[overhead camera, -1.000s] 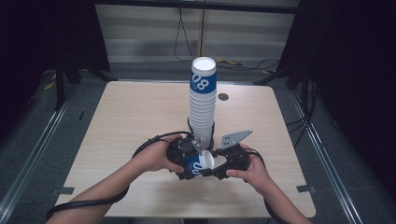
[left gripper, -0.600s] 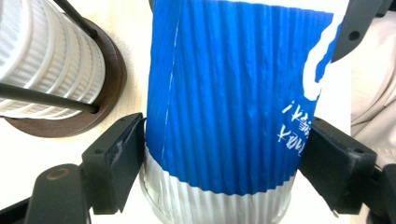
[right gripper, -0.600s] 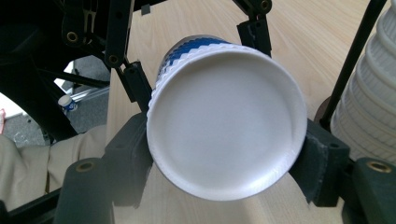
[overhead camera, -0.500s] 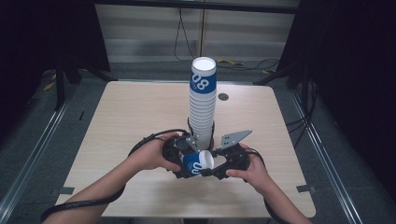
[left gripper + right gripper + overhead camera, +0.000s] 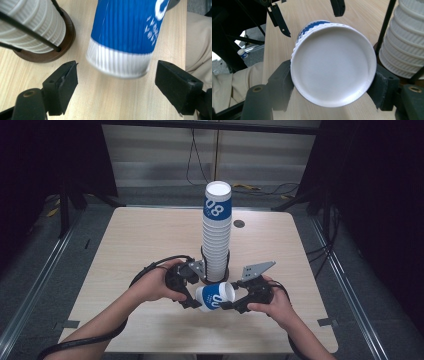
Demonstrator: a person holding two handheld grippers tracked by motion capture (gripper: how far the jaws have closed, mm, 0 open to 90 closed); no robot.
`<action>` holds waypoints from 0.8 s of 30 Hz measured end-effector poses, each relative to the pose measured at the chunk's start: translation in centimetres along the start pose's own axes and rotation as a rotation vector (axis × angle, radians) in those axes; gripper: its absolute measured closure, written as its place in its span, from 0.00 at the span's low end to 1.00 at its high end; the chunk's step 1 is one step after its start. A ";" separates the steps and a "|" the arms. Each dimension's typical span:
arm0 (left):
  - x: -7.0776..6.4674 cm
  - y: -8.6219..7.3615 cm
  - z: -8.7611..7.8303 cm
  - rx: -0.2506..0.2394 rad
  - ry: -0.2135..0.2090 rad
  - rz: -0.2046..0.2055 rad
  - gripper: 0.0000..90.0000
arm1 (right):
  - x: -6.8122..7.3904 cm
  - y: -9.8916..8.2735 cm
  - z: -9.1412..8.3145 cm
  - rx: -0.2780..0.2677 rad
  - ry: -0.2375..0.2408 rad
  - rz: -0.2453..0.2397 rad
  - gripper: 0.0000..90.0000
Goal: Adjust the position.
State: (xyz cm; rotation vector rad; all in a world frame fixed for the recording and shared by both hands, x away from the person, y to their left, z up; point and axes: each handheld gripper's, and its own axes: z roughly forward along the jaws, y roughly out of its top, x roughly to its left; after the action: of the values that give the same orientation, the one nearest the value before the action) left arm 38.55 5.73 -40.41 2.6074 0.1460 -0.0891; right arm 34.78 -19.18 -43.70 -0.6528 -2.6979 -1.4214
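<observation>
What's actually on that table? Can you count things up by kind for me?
Stacks of nested paper cups, on a round stand: 1
Loose blue and white cups, on its side, clamped by the right gripper: 1
Hand-held grippers: 2 (the left gripper stands open)
Small dark round spots on the tabletop: 1
Total: 5

The right gripper clamps a blue-and-white paper cup by its base end, white bottom facing the camera. Beyond the cup hang the left gripper's black jaws. At right stands a stack of white ribbed cups behind a black rod.
</observation>
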 end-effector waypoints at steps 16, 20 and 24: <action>0.4 -3.3 0.9 -0.083 -0.001 -0.082 0.19 | -0.4 -0.6 -1.3 -0.032 -0.029 0.030 0.32; 0.4 -3.7 1.3 -0.112 -0.005 -0.101 0.19 | -0.4 -0.7 -1.3 -0.043 -0.028 0.035 0.32; 0.5 -3.9 1.5 -0.139 -0.010 -0.119 0.19 | -0.5 -0.7 -1.4 -0.044 -0.030 0.033 0.32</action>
State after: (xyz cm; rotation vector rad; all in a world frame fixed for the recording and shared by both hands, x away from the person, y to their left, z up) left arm 38.49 8.31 -43.72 2.4577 0.2936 -0.1296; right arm 34.70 -20.82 -43.47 -0.7233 -2.6722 -1.4797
